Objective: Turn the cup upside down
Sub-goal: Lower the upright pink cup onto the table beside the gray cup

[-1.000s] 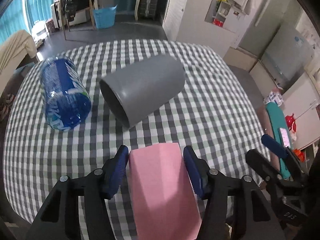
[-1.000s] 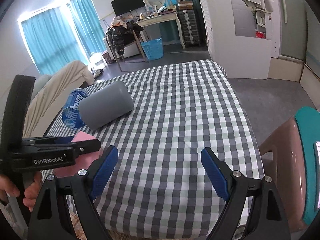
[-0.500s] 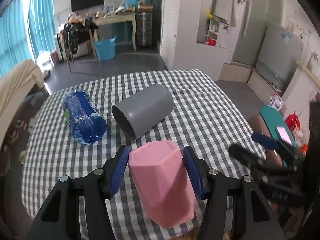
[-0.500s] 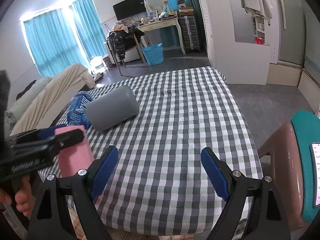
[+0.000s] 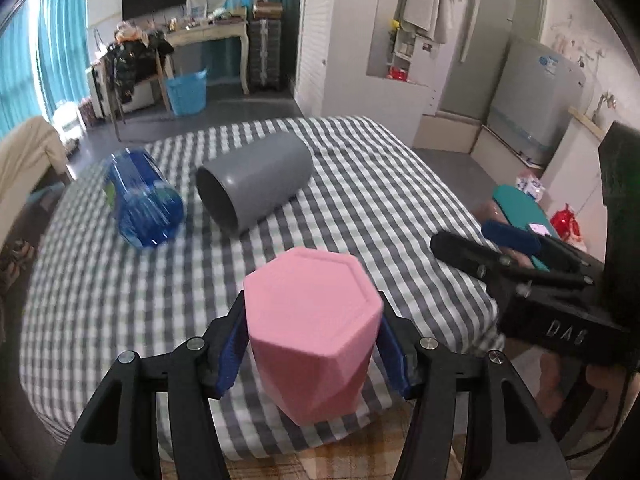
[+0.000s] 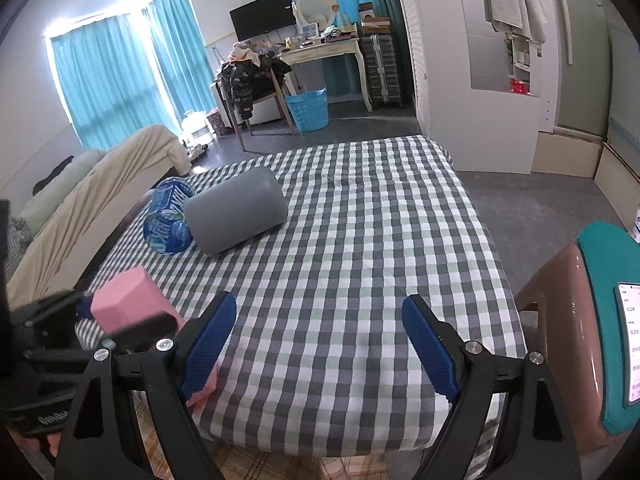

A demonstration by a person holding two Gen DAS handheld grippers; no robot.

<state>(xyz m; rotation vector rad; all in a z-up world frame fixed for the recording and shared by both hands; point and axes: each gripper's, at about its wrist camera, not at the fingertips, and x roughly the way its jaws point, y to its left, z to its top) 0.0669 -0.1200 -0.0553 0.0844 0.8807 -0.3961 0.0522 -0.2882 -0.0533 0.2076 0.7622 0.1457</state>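
Note:
My left gripper (image 5: 310, 344) is shut on a pink faceted cup (image 5: 310, 316) and holds it above the near edge of the checked table (image 5: 360, 200), its closed hexagonal base pointing up and away. The cup also shows in the right wrist view (image 6: 128, 304), at the left with the left gripper's body around it. My right gripper (image 6: 320, 340) is open and empty over the table's near edge; it shows in the left wrist view (image 5: 508, 248) at the right.
A grey cup (image 5: 252, 184) lies on its side mid-table with its mouth toward me. A blue transparent cup (image 5: 142, 196) lies on its side to its left. A brown chair with a teal cushion (image 6: 600, 320) stands right of the table.
The left gripper has raised and tilted the pink cup so its base now faces up and forward. The view has pulled back from the table. The right gripper stayed open.

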